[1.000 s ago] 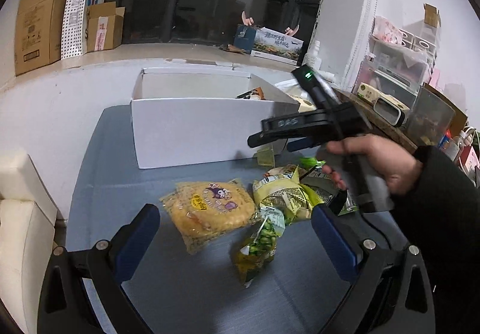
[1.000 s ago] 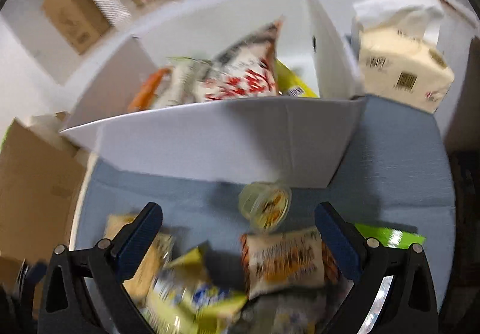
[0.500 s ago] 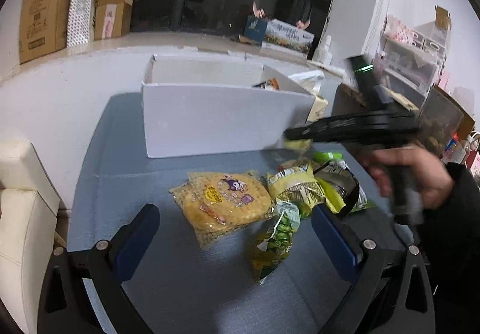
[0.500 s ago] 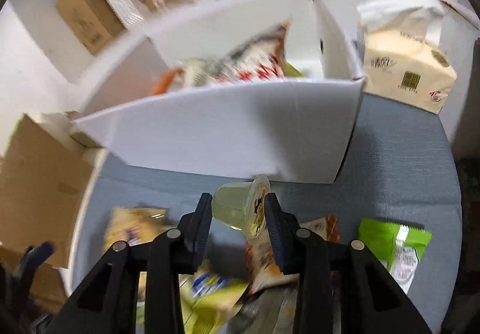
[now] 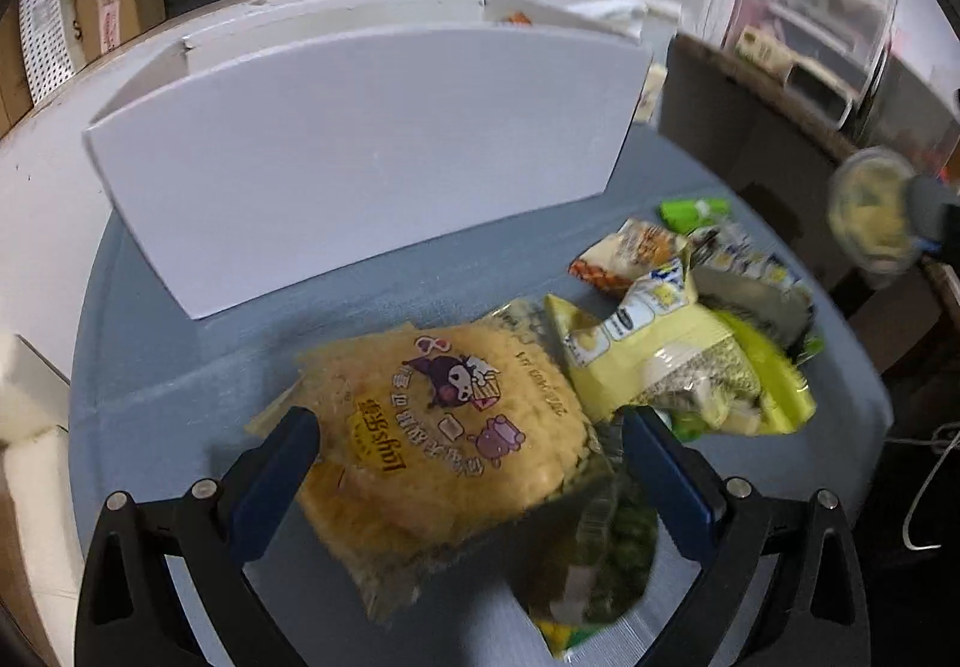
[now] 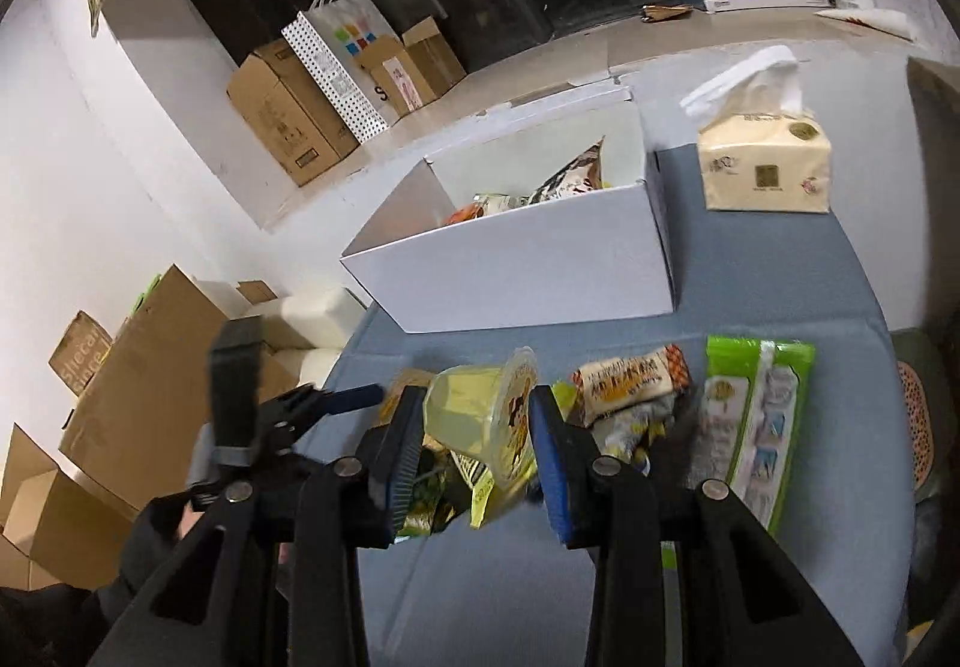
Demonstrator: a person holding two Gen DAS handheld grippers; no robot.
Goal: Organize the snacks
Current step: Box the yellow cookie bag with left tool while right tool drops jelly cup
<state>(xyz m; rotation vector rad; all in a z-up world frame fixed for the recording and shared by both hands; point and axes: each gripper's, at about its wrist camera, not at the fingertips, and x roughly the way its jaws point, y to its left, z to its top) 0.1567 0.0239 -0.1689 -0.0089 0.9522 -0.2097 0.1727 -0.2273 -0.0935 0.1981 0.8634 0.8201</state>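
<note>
Right hand-held gripper (image 6: 474,436): closed from wide open onto the small clear plastic jelly cup with a printed foil lid (image 6: 483,418).
Jelly cup: went from resting on the blue-grey counter (image 6: 774,283) by the white cardboard box (image 6: 528,271) to being lifted clear, tipped on its side.
Left hand-held gripper (image 5: 468,457): dropped closer, straddling the round yellow Lay's chip packet (image 5: 444,427).

One white cardboard box (image 6: 528,271) stands on the table, with at least three snack bags (image 6: 564,181) showing inside. One jelly cup (image 6: 480,415), one round Lay's crisp bag (image 5: 444,427), one green wet-wipe pack (image 6: 750,415) and one tissue pack (image 6: 765,169) are visible. The heaped yellow-green packets (image 5: 666,361) cannot be counted exactly.
</note>
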